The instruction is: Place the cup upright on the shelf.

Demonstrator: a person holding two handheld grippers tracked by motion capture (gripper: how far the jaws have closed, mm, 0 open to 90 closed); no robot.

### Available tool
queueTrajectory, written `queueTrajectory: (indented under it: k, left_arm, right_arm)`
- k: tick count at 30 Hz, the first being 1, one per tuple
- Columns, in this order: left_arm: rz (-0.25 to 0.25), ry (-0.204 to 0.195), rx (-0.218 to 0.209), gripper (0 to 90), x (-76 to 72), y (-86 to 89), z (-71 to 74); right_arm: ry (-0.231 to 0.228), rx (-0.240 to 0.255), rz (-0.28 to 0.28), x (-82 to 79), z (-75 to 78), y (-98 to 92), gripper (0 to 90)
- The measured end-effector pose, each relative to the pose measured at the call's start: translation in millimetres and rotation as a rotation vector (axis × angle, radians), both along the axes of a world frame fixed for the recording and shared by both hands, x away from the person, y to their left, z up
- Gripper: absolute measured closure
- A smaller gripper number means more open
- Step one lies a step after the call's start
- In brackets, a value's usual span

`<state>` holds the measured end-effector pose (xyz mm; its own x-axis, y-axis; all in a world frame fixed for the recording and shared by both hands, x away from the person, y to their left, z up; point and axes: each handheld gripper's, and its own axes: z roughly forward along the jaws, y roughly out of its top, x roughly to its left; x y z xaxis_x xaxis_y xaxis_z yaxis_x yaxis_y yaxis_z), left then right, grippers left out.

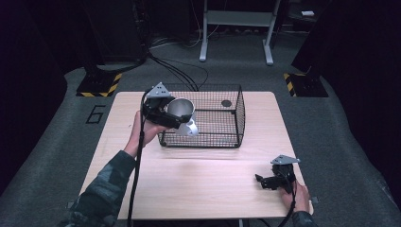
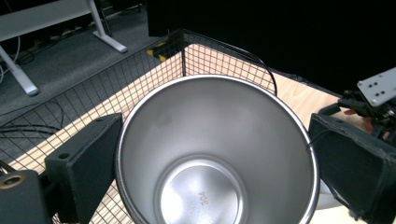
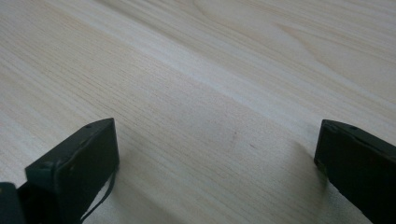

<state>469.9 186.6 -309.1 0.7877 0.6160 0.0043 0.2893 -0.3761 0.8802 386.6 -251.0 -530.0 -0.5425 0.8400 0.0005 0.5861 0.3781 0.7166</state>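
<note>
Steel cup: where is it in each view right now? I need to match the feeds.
High view: steel cup left of centre, at the wire basket's left end, held by the left gripper.
Left gripper view: cup centre, between the jaws.
Right gripper view: not in it.
Shared landmark: the basket.

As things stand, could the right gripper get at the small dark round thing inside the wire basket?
Probably yes. The wire basket is open on top, the dark round thing lies uncovered toward its far right, and the right gripper is open and empty. The left gripper holds the steel cup at the opposite side.
</note>
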Motion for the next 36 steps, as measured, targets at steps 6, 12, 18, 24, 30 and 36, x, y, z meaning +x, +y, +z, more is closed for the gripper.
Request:
queueTrajectory:
  k: [6,12,18,24,30,36]
  left_arm:
    - [0.012,-0.002,0.004,6.3,10.5,-4.5,2.1]
    - [0.034,0.0,0.008,6.2,23.0,-8.0,3.1]
    - [0.06,0.009,0.025,6.3,36.5,-9.3,-0.4]
    - [0.083,0.024,0.028,6.3,49.3,-12.7,-5.0]
    - [0.104,0.028,0.038,6.3,60.2,-18.6,-7.6]
    - [0.121,0.039,0.047,6.3,72.7,-27.4,-14.7]
  right_arm:
    - [0.006,0.003,-0.002,0.0,0.3,0.3,0.0]
    - [0.005,0.014,-0.001,0.0,0.3,0.6,0.0]
    - [0.007,0.012,-0.004,-0.2,0.4,0.8,0.0]
    - [0.006,0.016,-0.004,-0.3,0.4,0.8,0.0]
    - [0.008,0.013,-0.005,-0.3,0.4,0.8,0.0]
    - [0.004,0.014,-0.001,0.0,0.2,0.7,0.0]
